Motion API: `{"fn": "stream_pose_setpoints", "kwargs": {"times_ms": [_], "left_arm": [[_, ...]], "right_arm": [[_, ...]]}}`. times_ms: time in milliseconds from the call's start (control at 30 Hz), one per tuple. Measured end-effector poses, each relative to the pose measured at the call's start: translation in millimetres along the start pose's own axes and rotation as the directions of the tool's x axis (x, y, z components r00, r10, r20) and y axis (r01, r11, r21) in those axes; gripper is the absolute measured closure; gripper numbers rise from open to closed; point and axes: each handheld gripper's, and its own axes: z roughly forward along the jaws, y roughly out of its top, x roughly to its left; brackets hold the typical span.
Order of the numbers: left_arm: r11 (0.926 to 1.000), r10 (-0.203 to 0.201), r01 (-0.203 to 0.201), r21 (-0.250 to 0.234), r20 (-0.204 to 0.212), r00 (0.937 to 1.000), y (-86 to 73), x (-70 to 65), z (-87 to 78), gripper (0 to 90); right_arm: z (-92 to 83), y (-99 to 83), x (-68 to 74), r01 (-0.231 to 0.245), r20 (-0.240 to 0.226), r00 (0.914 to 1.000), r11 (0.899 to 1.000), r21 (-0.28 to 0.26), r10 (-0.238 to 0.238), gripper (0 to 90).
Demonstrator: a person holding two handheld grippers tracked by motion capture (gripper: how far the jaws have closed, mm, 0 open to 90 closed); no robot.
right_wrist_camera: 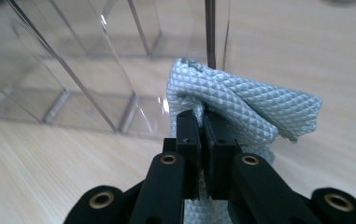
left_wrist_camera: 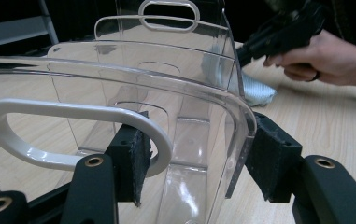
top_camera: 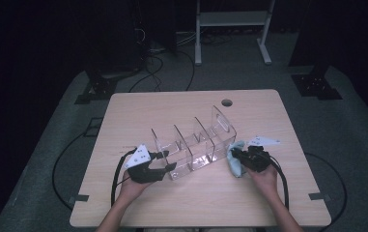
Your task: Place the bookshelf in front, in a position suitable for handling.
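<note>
A clear plastic organizer point(top_camera: 193, 145) with several dividers lies slantwise on the wooden table point(top_camera: 186, 203). My left gripper point(top_camera: 168, 161) is shut on its near left end. In the left gripper view the pads point(left_wrist_camera: 269, 158) clamp the curved end wall point(left_wrist_camera: 166, 70) beside its white-rimmed handle slot point(left_wrist_camera: 73, 112). My right gripper point(top_camera: 233, 155) is shut on a light blue woven cloth point(top_camera: 235, 169) held against the organizer's right end. In the right gripper view the jaws point(right_wrist_camera: 202, 126) pinch a fold of the cloth point(right_wrist_camera: 245, 102) next to a clear wall point(right_wrist_camera: 73, 70). The left gripper view also shows the cloth point(left_wrist_camera: 257, 91).
A round cable hole point(top_camera: 226, 102) sits near the table's far edge. Beyond the table stand a white metal frame point(top_camera: 232, 19) and black stand bases point(top_camera: 317, 84), with cables on the grey floor. Bare tabletop lies in front of both hands.
</note>
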Motion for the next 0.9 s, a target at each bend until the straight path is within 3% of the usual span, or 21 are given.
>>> {"fn": "stream_pose_setpoints", "kwargs": {"times_ms": [133, 300, 500, 700, 900], "left_arm": [[1.0, -0.001, 0.001, 0.0, -0.002, 1.0, 0.0, -0.3, 0.1, 43.6], [1.0, 0.005, -0.005, 0.002, -0.007, 1.0, -0.1, -0.7, -0.6, 43.6], [1.0, 0.006, -0.006, -0.002, -0.004, 1.0, -0.6, -0.2, -1.2, 43.8], [1.0, 0.007, -0.007, -0.003, -0.006, 1.0, -0.7, -0.3, -2.1, 43.8], [1.0, 0.003, -0.003, -0.007, -0.004, 1.0, -1.3, 0.0, -2.5, 43.8]], "right_arm": [[-1.4, 0.3, 2.2, 0.016, 0.008, 0.9998, 1.0, -0.004, -0.016, 85.8], [11.3, -9.0, -2.2, -0.006, -0.001, 1.0, 0.998, 0.057, 0.006, 85.7], [-1.1, -0.7, -0.2, 0.001, 0.008, 1.0, 1.0, -0.003, -0.001, 85.7], [13.9, -11.2, -4.6, -0.011, 0.014, 0.9998, 0.998, 0.068, 0.01, 85.8], [-1.3, -2.1, -1.7, 0.003, 0.022, 0.9997, 1.0, 0.002, -0.003, 85.8]]}}
